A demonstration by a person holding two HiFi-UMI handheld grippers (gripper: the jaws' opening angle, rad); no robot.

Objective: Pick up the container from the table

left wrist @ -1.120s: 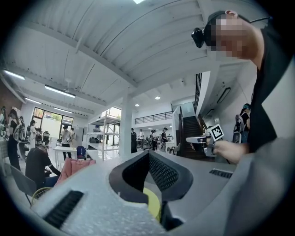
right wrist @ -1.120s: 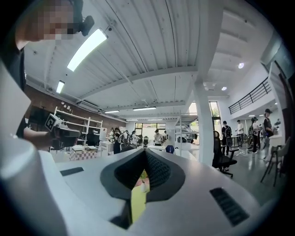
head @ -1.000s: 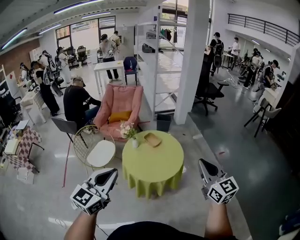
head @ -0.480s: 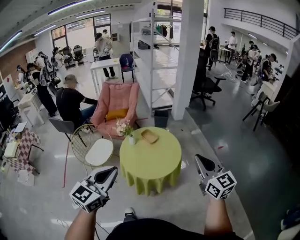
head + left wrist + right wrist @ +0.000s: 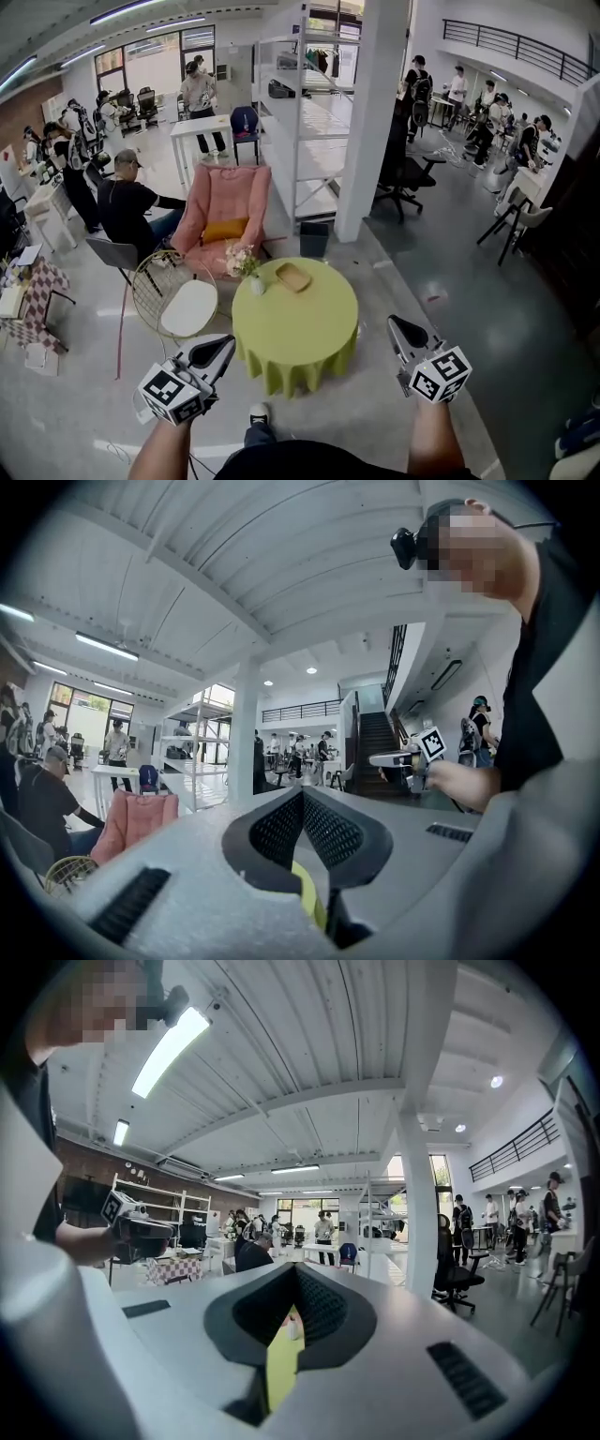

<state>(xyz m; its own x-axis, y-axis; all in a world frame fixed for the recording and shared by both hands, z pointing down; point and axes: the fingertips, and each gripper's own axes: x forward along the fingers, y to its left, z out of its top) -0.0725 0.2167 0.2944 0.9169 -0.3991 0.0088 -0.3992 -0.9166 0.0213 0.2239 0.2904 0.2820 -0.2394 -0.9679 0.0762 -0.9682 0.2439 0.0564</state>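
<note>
Container lies on the far side of the green surface, well ahead of the left gripper and right gripper, jaws shut and empty, the person's shoe newly in view, so approach only.

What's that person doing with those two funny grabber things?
A person holds a left gripper and a right gripper out level, both shut and empty, facing a round green table. A tan container sits on the table beside a small vase of flowers. Neither gripper has reached the container yet, so the pick-up has not begun.
</note>
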